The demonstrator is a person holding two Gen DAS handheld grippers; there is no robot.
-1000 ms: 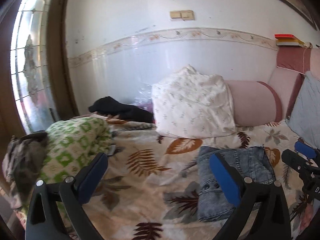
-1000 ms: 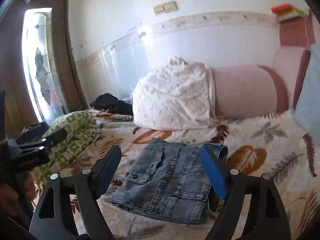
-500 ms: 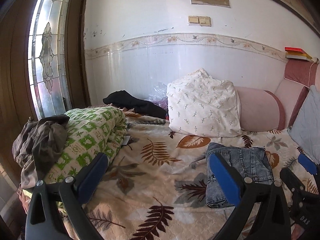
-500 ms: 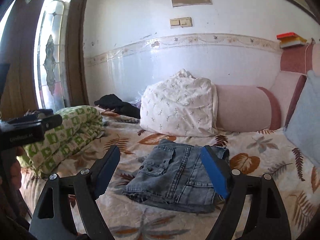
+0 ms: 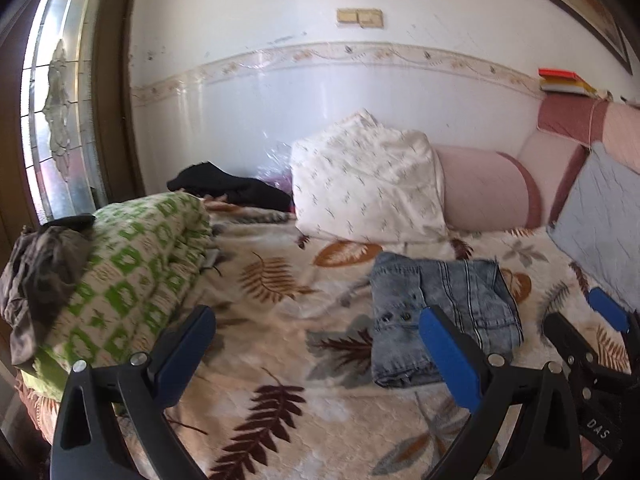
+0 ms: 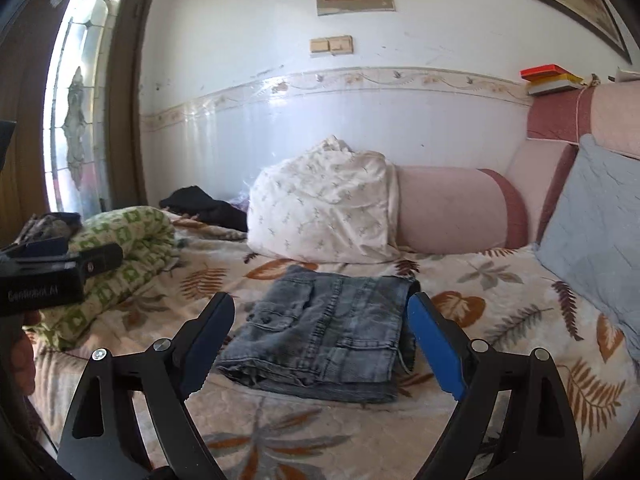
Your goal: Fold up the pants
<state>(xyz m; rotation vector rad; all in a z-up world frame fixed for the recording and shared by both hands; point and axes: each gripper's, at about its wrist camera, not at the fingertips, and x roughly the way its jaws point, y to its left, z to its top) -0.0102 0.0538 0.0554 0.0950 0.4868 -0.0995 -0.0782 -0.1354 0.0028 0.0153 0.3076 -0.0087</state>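
Note:
Grey denim pants (image 6: 332, 328) lie folded into a flat packet on the leaf-patterned bed cover (image 6: 500, 312). My right gripper (image 6: 320, 304) hovers just in front of them. Its jaws are opening and nothing is between them. In the left wrist view the pants (image 5: 440, 304) lie to the right of centre. My left gripper (image 5: 316, 320) stands open over the bare cover to their left, its right finger overlapping the packet's near edge in the picture. The right gripper (image 5: 580, 316) shows at the right edge of that view.
A white pillow (image 6: 320, 212) and a pink bolster (image 6: 452, 208) lie against the wall behind the pants. A grey-blue cushion (image 6: 592, 232) leans at the right. A rolled green-patterned quilt (image 5: 132, 268) with dark clothes (image 5: 40, 276) on it fills the left side.
Both grippers have drifted over the bed and both views have shifted. The right jaws stand a little wider. The folded pants have not moved.

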